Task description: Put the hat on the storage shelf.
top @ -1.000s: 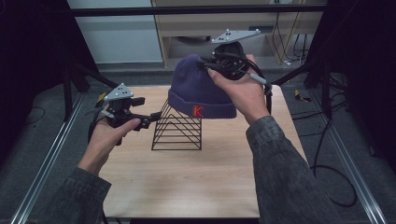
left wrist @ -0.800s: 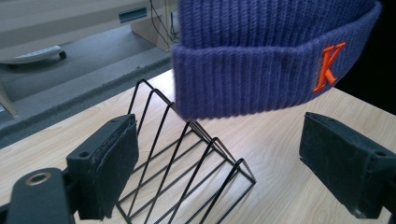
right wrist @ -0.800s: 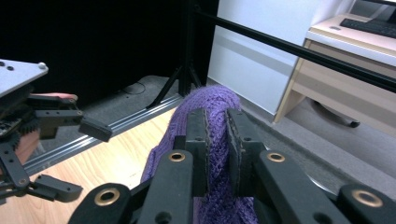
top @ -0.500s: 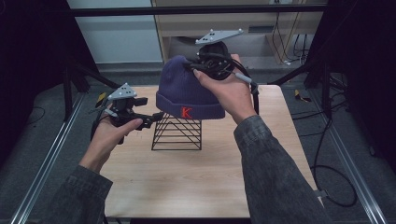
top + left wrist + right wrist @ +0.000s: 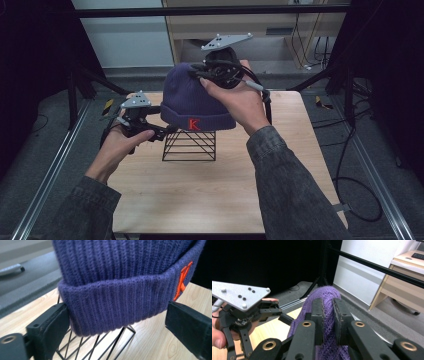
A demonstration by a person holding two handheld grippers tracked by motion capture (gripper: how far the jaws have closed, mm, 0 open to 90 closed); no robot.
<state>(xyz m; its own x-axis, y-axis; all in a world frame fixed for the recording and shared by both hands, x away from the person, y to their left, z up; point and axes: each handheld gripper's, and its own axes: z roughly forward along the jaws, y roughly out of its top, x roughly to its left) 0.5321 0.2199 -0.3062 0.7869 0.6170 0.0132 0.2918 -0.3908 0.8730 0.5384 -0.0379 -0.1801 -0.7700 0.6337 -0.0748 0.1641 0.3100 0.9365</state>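
A purple knit beanie [image 5: 192, 100] with a red K [image 5: 193, 124] hangs over a black wire rack [image 5: 189, 146] on the wooden table [image 5: 250, 190]. My right gripper [image 5: 196, 75] is shut on the beanie's crown; in the right gripper view its jaws [image 5: 328, 312] pinch a fold of the purple knit [image 5: 324, 293]. My left gripper [image 5: 167, 131] stands open at the beanie's left side. In the left gripper view the folded cuff [image 5: 120, 300] lies between its jaws [image 5: 117, 326], touching the left one, with rack wires [image 5: 100, 347] below.
Black frame poles [image 5: 90, 80] and a crossbar [image 5: 210, 10] ring the table. A desk [image 5: 280, 30] and cables [image 5: 350, 150] lie beyond and to the right. Bare wood spreads in front of the rack. The left gripper's grey plate [image 5: 239, 297] appears in the right gripper view.
My right gripper has carried the beanie to the left over the rack, bringing its cuff between the left gripper's open jaws. The left gripper has barely moved.
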